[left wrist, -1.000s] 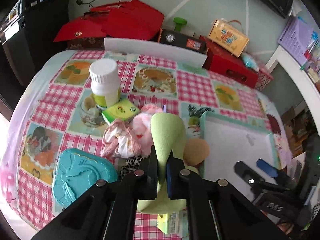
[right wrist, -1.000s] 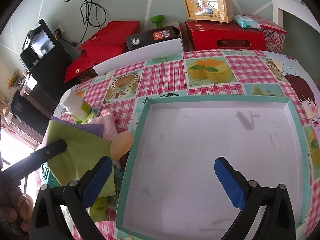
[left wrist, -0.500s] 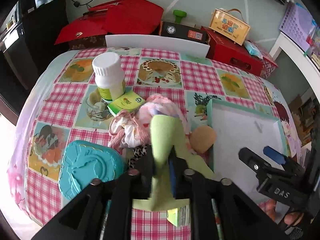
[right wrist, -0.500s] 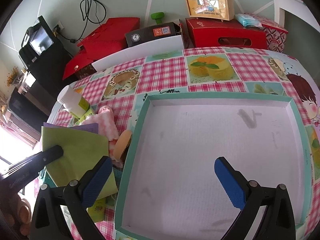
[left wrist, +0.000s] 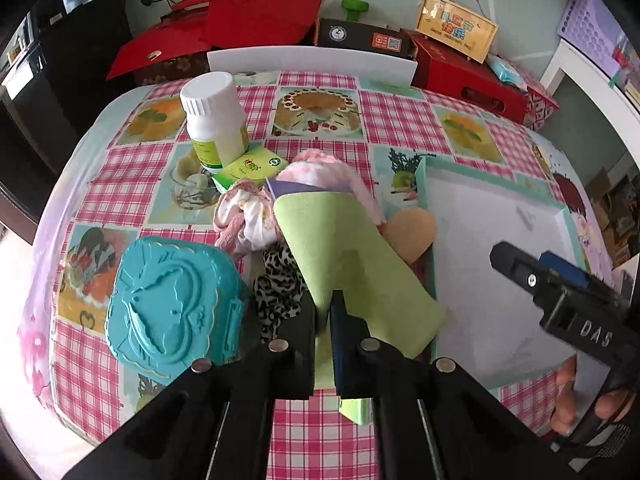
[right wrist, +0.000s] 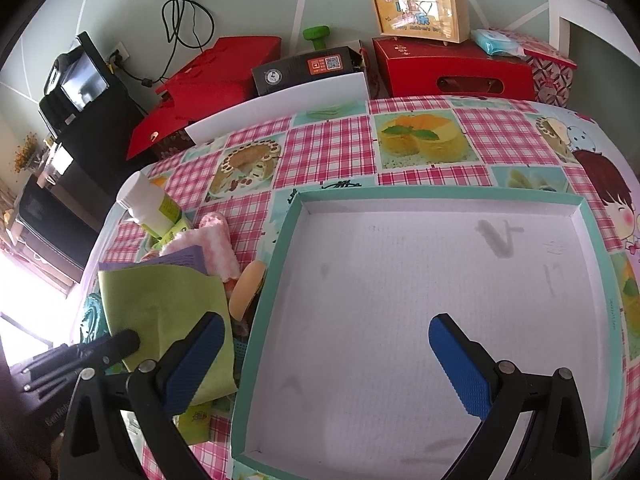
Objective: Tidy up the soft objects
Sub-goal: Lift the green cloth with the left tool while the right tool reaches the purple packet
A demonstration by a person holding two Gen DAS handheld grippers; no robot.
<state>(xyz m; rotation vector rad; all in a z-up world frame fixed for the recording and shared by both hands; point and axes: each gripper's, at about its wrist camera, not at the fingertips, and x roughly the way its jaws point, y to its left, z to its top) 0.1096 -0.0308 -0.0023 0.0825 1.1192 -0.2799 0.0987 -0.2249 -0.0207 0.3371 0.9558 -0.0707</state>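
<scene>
My left hand-held gripper (left wrist: 324, 316) is clenched on the green cloth (left wrist: 344, 256), lower centre of frame. Next I'd carry it right into the tray (right wrist: 424, 200), where the right hand-held gripper (right wrist: 324, 360) waits released.

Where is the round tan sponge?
In the left wrist view, the round tan sponge sits right of centre, against the teal-rimmed white tray, beside the green cloth.

Home: checked tablecloth (right wrist: 332, 152), gift boxes (right wrist: 452, 70).

left wrist: steep, near cloth pile (left wrist: 256, 220) | right wrist: over tray (right wrist: 280, 240) | shared: both
</scene>
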